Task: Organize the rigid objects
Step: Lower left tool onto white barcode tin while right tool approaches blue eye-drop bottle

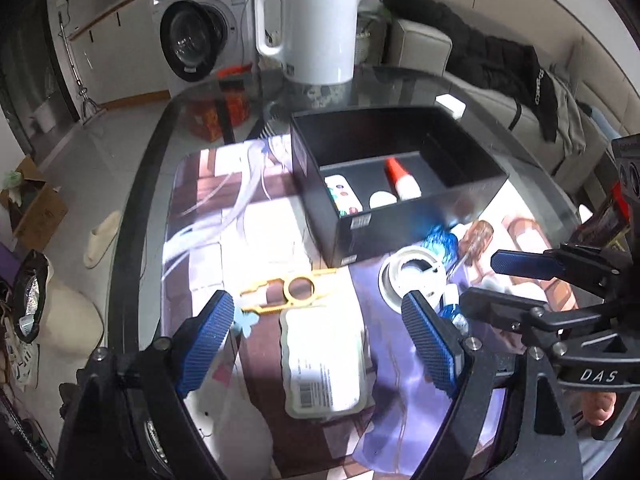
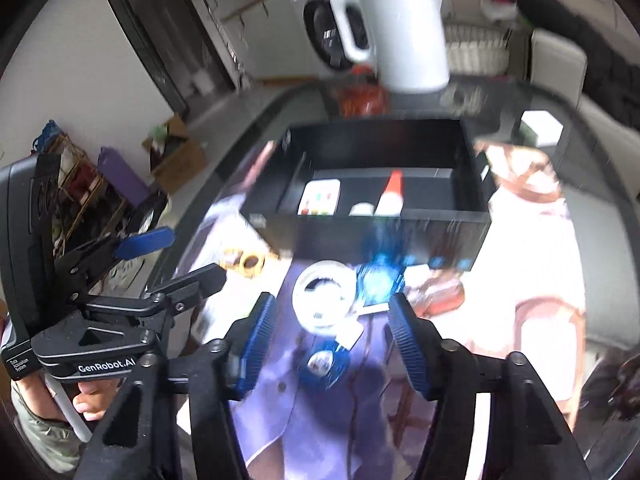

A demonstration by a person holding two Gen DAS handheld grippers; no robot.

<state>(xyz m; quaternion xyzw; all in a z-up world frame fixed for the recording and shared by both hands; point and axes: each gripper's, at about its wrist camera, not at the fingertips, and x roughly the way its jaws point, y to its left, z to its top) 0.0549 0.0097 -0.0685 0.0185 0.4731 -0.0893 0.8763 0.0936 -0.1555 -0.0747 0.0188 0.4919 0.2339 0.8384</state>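
A black open box (image 1: 400,216) (image 2: 372,232) stands on the glass table and holds a white remote (image 1: 343,198) (image 2: 320,198), a red-capped white bottle (image 1: 402,180) (image 2: 390,196) and a small white round thing (image 1: 382,200). My left gripper (image 1: 320,312) is open above a white labelled packet (image 1: 324,364), with a yellow tool (image 1: 286,290) just beyond it. My right gripper (image 2: 330,316) (image 1: 460,280) is open over a white tape ring (image 2: 323,294) (image 1: 412,276). A blue item (image 2: 380,284) and a brown-handled tool (image 1: 476,236) lie beside the ring.
A white kettle (image 1: 316,28) (image 2: 400,28) stands at the table's far edge. A patterned mat (image 1: 224,208) covers the table. A washing machine (image 1: 192,28), a sofa with dark clothes (image 1: 500,60) and floor clutter surround the table.
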